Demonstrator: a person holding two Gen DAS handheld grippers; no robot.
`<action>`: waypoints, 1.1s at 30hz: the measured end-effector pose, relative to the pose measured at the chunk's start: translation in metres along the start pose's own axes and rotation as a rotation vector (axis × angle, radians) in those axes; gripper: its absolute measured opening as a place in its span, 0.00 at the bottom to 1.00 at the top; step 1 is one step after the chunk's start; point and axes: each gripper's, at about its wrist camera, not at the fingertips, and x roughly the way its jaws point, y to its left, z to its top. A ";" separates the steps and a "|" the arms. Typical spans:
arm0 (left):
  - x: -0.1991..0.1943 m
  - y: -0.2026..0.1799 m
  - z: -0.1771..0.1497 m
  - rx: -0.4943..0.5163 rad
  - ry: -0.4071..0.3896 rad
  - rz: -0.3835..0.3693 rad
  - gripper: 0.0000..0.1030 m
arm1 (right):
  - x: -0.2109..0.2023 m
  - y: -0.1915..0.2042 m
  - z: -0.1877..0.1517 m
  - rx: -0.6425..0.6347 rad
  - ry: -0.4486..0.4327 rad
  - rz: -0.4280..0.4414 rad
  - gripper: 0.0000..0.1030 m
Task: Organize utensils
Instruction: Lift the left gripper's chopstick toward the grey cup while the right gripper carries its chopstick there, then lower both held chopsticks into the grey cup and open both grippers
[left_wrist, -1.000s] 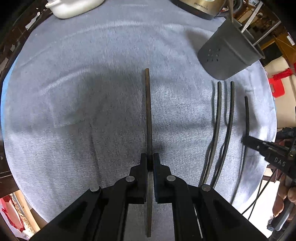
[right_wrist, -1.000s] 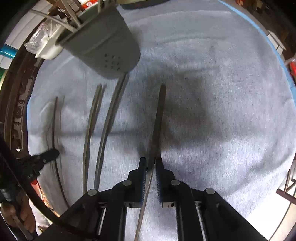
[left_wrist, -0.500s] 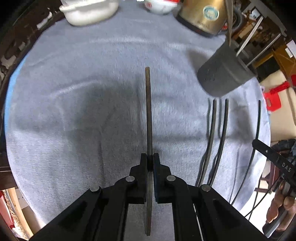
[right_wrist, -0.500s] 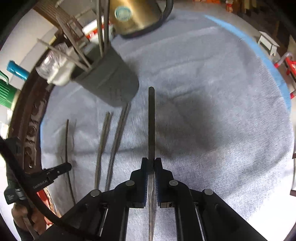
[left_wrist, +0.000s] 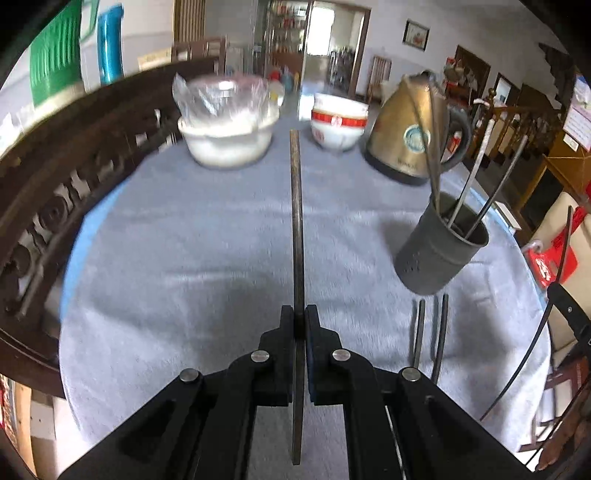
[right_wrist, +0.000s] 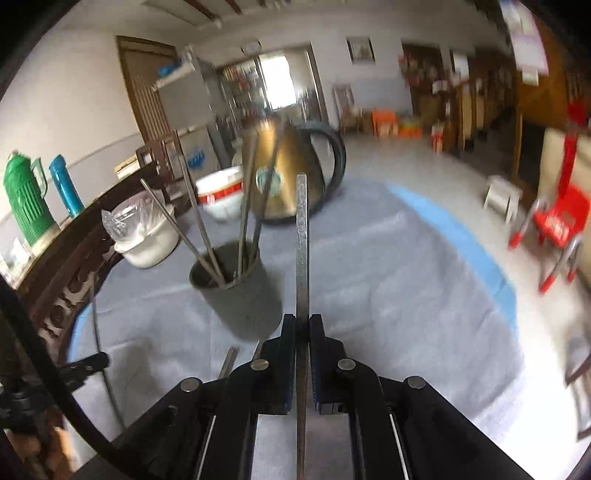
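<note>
My left gripper (left_wrist: 299, 314) is shut on a dark chopstick (left_wrist: 296, 221) that points forward, raised off the table. My right gripper (right_wrist: 302, 323) is shut on a metal chopstick (right_wrist: 301, 236), also raised. The grey utensil holder (left_wrist: 439, 251) stands at the right in the left wrist view, and left of centre in the right wrist view (right_wrist: 242, 299). It holds several chopsticks. Two loose chopsticks (left_wrist: 430, 332) lie on the cloth in front of it. The other gripper (left_wrist: 569, 321) shows at the right edge, holding its chopstick.
A grey cloth (left_wrist: 184, 258) covers the round table. At the back stand a gold kettle (left_wrist: 410, 129), a red-and-white bowl (left_wrist: 338, 123) and a white pot with plastic wrap (left_wrist: 227, 125). A carved wooden chair back (left_wrist: 55, 206) curves along the left.
Both grippers have tilted up from looking down at the table to looking across it, each lifting its chopstick. The holder and the back of the table have come into view.
</note>
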 end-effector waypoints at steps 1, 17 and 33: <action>-0.004 -0.001 -0.001 0.011 -0.014 0.005 0.06 | -0.003 0.000 0.000 -0.008 -0.009 -0.002 0.07; -0.042 0.006 -0.023 0.051 -0.126 -0.023 0.06 | -0.051 0.020 -0.028 -0.127 -0.101 0.001 0.06; -0.073 0.028 -0.007 -0.048 -0.157 -0.097 0.06 | -0.067 -0.016 -0.014 0.039 -0.103 0.048 0.06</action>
